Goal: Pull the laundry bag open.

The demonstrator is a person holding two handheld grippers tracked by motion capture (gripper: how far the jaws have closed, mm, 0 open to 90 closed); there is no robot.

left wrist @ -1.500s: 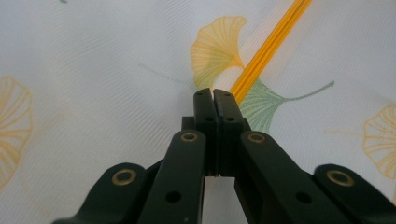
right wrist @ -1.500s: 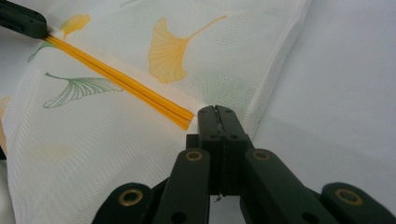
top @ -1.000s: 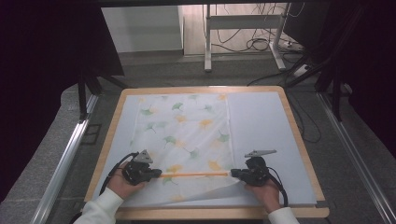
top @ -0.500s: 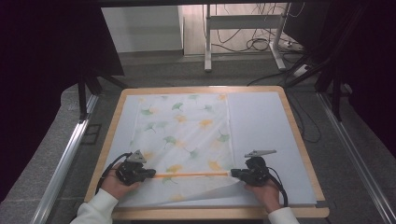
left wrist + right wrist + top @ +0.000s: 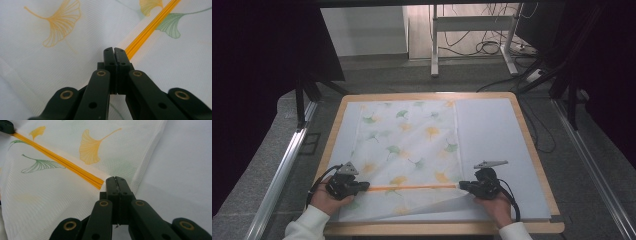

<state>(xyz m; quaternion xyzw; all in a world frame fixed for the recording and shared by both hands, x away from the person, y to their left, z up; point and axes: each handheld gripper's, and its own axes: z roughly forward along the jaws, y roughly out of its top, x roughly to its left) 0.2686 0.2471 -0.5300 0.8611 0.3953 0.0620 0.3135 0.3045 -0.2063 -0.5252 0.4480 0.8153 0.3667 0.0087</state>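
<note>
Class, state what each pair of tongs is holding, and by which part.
Both grip the leaf-printed cloth along its orange-striped edge: left tongs at its left end, right tongs at its right end.

Both hand-held grippers clamped shut

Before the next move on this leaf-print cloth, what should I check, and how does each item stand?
1. Left gripper shut on the cloth at the orange stripe: ok.
2. Right gripper shut on the cloth at the stripe's other end: ok.
3. Stripe straight between the two grips: ok.
4. Far part of the cloth flat on the table: ok.
5. Near flap below the stripe lying smooth: not ok, its right side is lifted.
6. How many layers each grip holds: cannot tell.
</note>
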